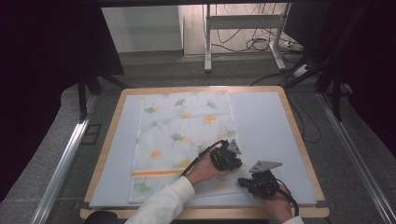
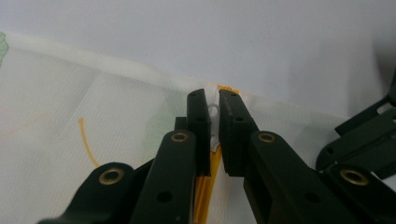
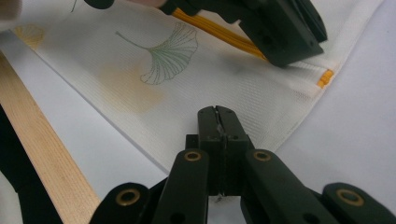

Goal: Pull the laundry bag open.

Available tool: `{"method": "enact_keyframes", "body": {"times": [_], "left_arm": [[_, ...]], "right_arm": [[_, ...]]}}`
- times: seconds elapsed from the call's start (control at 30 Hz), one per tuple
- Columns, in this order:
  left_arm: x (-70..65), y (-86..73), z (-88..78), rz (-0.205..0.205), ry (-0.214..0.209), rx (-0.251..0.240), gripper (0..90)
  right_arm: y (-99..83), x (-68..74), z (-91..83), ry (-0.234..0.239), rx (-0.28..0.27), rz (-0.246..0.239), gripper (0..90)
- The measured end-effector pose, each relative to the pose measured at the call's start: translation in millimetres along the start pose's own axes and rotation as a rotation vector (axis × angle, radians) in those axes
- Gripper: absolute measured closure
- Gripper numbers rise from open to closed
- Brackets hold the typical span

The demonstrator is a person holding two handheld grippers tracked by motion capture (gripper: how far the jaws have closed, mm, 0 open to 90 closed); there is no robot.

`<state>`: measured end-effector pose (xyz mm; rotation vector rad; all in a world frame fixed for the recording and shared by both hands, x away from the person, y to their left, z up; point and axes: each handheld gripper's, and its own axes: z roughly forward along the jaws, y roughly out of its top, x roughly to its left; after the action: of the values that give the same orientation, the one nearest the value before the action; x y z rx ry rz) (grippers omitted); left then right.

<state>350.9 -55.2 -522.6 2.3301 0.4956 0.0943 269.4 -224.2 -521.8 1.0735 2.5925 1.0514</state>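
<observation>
In the high view, a white cloth bag point(image 1: 184, 140) printed with green and yellow leaves lies flat on a pale blue mat point(image 1: 266, 126) that covers a wooden table point(image 1: 299, 140). An orange zipper point(image 1: 154, 172) runs across the bag near its close end. The person's left hand point(image 1: 201, 170), in a white sleeve point(image 1: 163, 203), holds the left gripper point(image 1: 227, 157) over the bag's right edge, about where the zipper ends. The right hand point(image 1: 275, 205) holds the right gripper point(image 1: 259, 183) just beside it, at the bag's near right corner. Both grippers carry a grey three-cornered plate on top. A desk frame and loose cables stand on the floor beyond the table.

In the left gripper view, the left gripper point(image 2: 214, 112) has its jaws drawn narrow, with a small gap between them. A white zipper pull point(image 2: 214, 112) sits in that gap at the bag's point(image 2: 70, 121) edge; whether the jaws actually press it cannot be told. The zipper point(image 2: 205, 186) runs down between the jaws, and part of the other gripper shows at the right edge.

In the right gripper view, the right gripper point(image 3: 218, 114) has its jaws pressed together, and they lie over the bag's point(image 3: 224, 79) near edge; whether cloth is caught between them cannot be told. The left gripper point(image 3: 275, 28) shows above, over the zipper point(image 3: 219, 35). The mat point(image 3: 355, 116) and the table's wooden rim point(image 3: 42, 149) lie to the sides.
</observation>
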Motion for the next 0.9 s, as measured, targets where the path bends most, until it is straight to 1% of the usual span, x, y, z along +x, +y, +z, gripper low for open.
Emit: {"method": "enact_keyframes", "body": {"times": [0.1, 0.2, 0.33, 0.37, 0.43, 0.53, 0.6, 0.63, 0.7, 0.73, 0.77, 0.83, 0.9], "left_arm": [[-0.8, 1.3, 1.1, -0.002, 0.003, 0.001, 84.9], [-1.4, 0.2, 0.0, -0.003, 0.016, 0.000, 85.2], [-1.4, -2.2, -1.6, -0.008, 0.017, -0.010, 85.3], [-0.7, -2.9, -2.4, -0.007, 0.017, -0.005, 85.3], [0.2, -3.7, -3.4, -0.019, 0.012, -0.003, 85.4], [0.6, -4.3, -4.0, -0.012, 0.017, -0.004, 85.4], [0.7, -4.6, -3.9, -0.006, 0.017, -0.005, 85.4], [0.8, -4.7, -3.7, -0.007, 0.016, -0.007, 85.4], [1.4, -5.2, -3.6, -0.006, 0.014, -0.010, 85.4], [2.6, -5.4, -4.1, 0.007, 0.013, -0.001, 85.4], [2.4, -5.5, -3.7, 0.002, 0.012, -0.008, 85.4], [1.4, -5.3, -3.3, -0.008, 0.012, -0.014, 85.4], [0.8, -5.2, -2.8, -0.008, 0.013, -0.017, 85.4]], "right_arm": [[0.3, 0.0, 0.3, -0.001, 0.000, -0.001, 89.4], [0.2, -0.2, 0.2, 0.000, 0.001, 0.000, 89.4], [-0.2, -1.5, 0.2, 0.009, 0.000, 0.020, 89.5], [-0.2, -1.8, 0.1, 0.010, 0.000, 0.024, 89.5], [-0.1, -2.2, 0.1, 0.011, 0.002, 0.032, 89.6], [-0.2, -3.6, 0.0, 0.016, 0.002, 0.046, 89.6], [-0.2, -4.3, -0.3, 0.014, 0.001, 0.048, 89.6], [-0.1, -4.3, -0.4, 0.010, 0.000, 0.048, 89.5], [1.3, -5.3, -1.4, -0.019, -0.014, 0.042, 89.5], [3.7, -8.1, -2.2, -0.024, -0.037, 0.054, 89.5], [7.1, -11.4, -2.5, -0.036, -0.060, 0.067, 89.5], [11.9, -15.5, -1.1, -0.060, -0.072, 0.075, 89.5], [15.3, -20.1, 3.3, -0.067, -0.070, 0.087, 89.6]]}}
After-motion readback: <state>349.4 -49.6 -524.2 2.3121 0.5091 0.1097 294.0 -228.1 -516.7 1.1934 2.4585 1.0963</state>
